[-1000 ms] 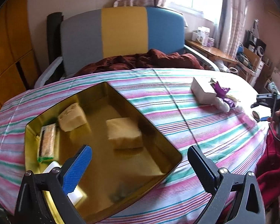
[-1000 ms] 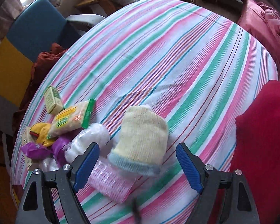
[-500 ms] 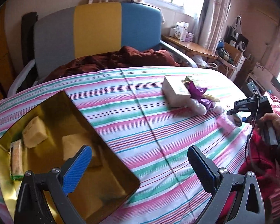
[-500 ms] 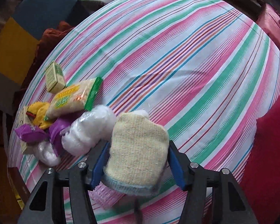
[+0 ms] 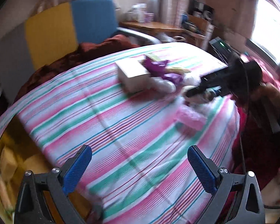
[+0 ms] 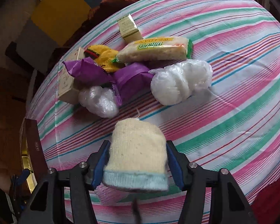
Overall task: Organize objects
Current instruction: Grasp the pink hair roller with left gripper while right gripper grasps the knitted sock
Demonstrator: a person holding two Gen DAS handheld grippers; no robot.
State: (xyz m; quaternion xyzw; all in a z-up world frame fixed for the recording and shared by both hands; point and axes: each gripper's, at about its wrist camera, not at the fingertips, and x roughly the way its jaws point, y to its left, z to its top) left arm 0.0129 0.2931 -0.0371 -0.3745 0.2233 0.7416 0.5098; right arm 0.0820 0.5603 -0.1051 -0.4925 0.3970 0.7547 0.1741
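Pickup step: right gripper (image 6: 138, 163) is closing its jaws on the cream knitted sock (image 6: 137, 155), lifted over the striped tablecloth (image 6: 233, 112). Left gripper (image 5: 140, 169) hangs released, empty. Next, I judge, carry it to the gold tin (image 5: 7, 149).

2 white bags (image 6: 181, 82), 2 purple packets (image 6: 132, 82)

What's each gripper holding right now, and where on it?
The right gripper, closing, clamps the cream knitted cap by its sides near the blue band. The left gripper holds nothing.
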